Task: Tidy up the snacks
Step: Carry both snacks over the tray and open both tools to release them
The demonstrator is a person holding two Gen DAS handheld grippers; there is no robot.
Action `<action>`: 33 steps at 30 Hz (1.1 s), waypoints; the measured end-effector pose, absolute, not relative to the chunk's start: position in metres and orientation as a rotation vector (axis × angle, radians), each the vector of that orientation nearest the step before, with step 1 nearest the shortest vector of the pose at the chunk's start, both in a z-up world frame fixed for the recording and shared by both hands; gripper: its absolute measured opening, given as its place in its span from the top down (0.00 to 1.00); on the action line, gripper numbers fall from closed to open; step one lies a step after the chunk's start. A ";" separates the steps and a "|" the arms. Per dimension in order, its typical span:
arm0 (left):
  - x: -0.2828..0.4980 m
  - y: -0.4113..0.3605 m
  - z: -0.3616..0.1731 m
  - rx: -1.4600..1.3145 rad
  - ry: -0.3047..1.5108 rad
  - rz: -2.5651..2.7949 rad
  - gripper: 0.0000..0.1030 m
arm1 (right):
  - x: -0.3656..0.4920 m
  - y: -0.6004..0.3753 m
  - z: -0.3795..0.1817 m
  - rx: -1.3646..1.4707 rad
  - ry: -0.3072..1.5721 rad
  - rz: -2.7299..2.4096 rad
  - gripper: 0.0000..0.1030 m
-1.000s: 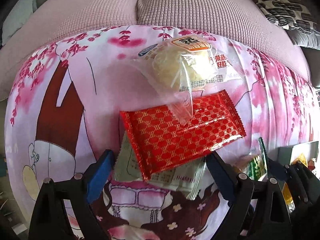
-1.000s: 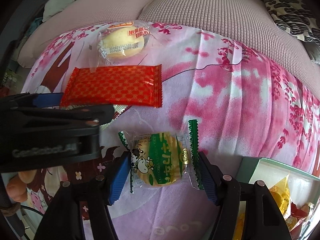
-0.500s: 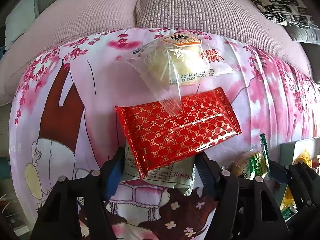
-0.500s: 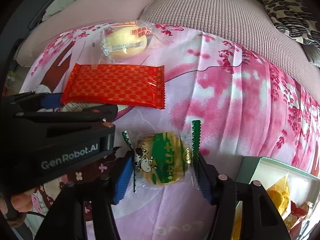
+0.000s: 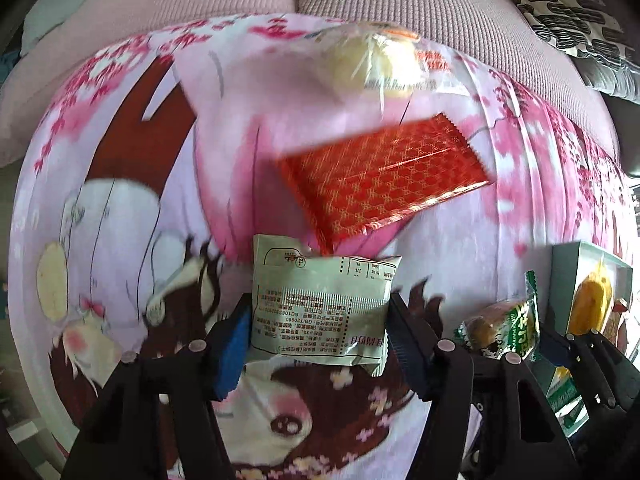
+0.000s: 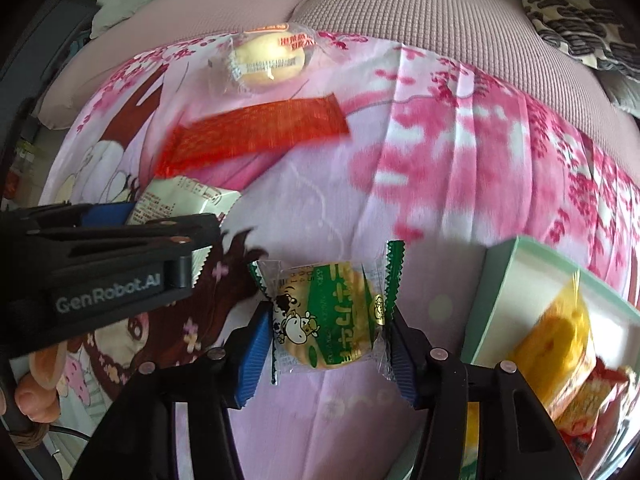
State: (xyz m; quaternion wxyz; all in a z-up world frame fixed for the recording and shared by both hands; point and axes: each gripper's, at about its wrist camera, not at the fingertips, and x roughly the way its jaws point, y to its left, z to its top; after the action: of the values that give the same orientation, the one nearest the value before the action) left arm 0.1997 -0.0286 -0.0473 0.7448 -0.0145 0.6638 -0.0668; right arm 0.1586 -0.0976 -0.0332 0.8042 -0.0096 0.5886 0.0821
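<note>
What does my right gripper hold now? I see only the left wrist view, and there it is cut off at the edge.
Observer: The right gripper is shut on the green cookie packet, with one blue pad against each side of the wrapper.
Operator: Which picture is on that packet? I see it only from the side.
Observer: A black-and-white cow is printed on its left part.
Operator: What is inside the box?
Observer: The mint-green box is open and lies just right of the packet. It holds an orange-yellow snack and a red-edged packet at its near end.
</note>
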 end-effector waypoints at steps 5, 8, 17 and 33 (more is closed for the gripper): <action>0.165 -0.015 -0.046 -0.088 1.450 -0.139 0.37 | 0.137 -0.097 -0.029 -0.008 1.260 0.191 0.45; 0.142 -0.006 -0.041 -0.139 1.434 -0.137 0.37 | 0.122 -0.097 -0.025 0.004 1.251 0.194 0.45; 0.060 0.003 -0.009 -0.215 1.336 -0.117 0.37 | 0.075 -0.117 -0.009 0.117 1.202 0.180 0.45; 0.038 -0.033 0.054 -0.163 1.233 -0.190 0.37 | 0.004 -0.197 0.028 0.226 1.082 0.083 0.45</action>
State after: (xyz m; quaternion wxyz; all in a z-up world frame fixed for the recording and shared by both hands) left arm 0.0383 -0.0332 0.0543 0.8086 -0.0763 0.5766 -0.0890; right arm 0.0037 -0.1973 0.0283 0.8502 0.1074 0.5138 0.0393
